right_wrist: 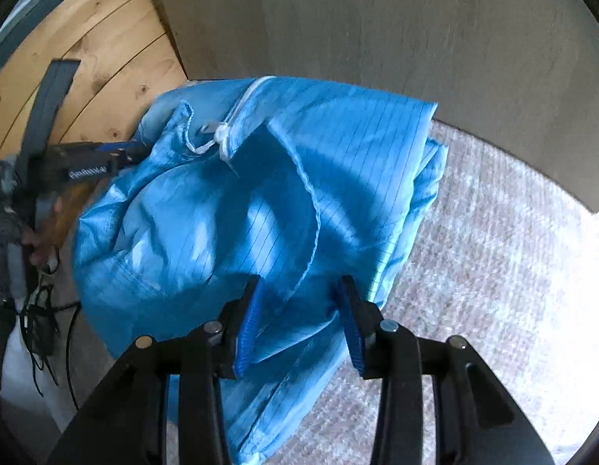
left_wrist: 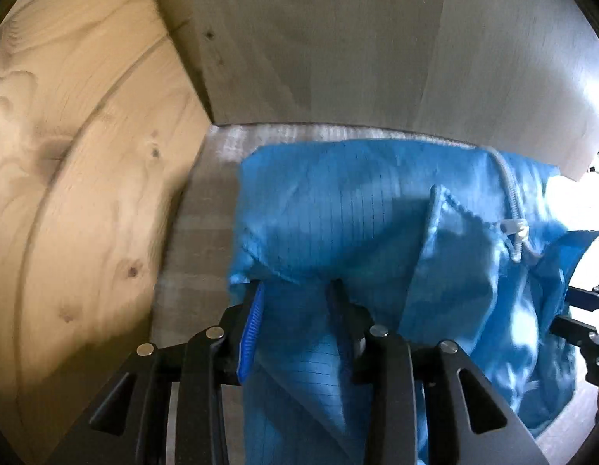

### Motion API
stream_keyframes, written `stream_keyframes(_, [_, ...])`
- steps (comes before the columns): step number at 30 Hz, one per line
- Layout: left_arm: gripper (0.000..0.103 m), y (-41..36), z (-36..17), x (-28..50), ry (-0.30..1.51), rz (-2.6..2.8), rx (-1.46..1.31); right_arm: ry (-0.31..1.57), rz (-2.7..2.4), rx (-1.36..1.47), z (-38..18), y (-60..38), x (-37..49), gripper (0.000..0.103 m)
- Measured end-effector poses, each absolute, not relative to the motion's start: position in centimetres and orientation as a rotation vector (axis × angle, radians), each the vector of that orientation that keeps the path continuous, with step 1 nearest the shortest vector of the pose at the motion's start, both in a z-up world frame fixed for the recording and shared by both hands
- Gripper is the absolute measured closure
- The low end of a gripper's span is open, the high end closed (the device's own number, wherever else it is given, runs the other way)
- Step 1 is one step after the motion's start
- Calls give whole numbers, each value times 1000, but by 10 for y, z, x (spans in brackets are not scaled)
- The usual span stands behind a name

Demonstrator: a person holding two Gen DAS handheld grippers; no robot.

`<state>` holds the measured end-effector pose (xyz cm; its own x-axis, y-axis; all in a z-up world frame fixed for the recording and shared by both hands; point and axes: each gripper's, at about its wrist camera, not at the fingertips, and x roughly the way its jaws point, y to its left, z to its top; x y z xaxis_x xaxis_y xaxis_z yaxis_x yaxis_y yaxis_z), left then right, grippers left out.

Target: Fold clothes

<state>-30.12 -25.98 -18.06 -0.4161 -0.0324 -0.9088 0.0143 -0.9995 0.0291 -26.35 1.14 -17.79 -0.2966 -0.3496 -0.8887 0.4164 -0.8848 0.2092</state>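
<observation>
Now my left gripper (left_wrist: pixel 295 290) and right gripper (right_wrist: pixel 301 290) both stand part open, the blue jacket (right_wrist: pixel 260 201) loose between the fingers. It lies bunched on the grey table (right_wrist: pixel 493 271).

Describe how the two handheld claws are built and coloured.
Both the left claw and the right claw have matte black linkage arms with round silver pivot pins and ribbed blue pads inside the fingers. From the right wrist view, the left claw's side bears small white lettering, too blurred to read.
</observation>
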Motion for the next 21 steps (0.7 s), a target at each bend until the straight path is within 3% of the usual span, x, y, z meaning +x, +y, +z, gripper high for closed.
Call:
stream_keyframes(3, [69, -252, -147, -283, -43, -2672, 1613, 47, -2271, 1451, -153, 25, -253, 65])
stream_keyframes(5, [47, -241, -125, -265, -39, -2699, 1582, 80, -2348, 1435, -136, 36, -237, 65])
stream_keyframes(7, [39, -225, -104, -241, -40, -2737, 1557, 118, -2424, 1424, -120, 45, -218, 57])
stream_keyframes(14, [31, -156, -49, -146, -10, -2921, 1459, 166, -2694, 1389, -70, 104, -132, 55])
stream_keyframes(21, [28, -108, -20, -69, -79, -2971, 1365, 139, -2858, 1392, -38, 147, -45, 55])
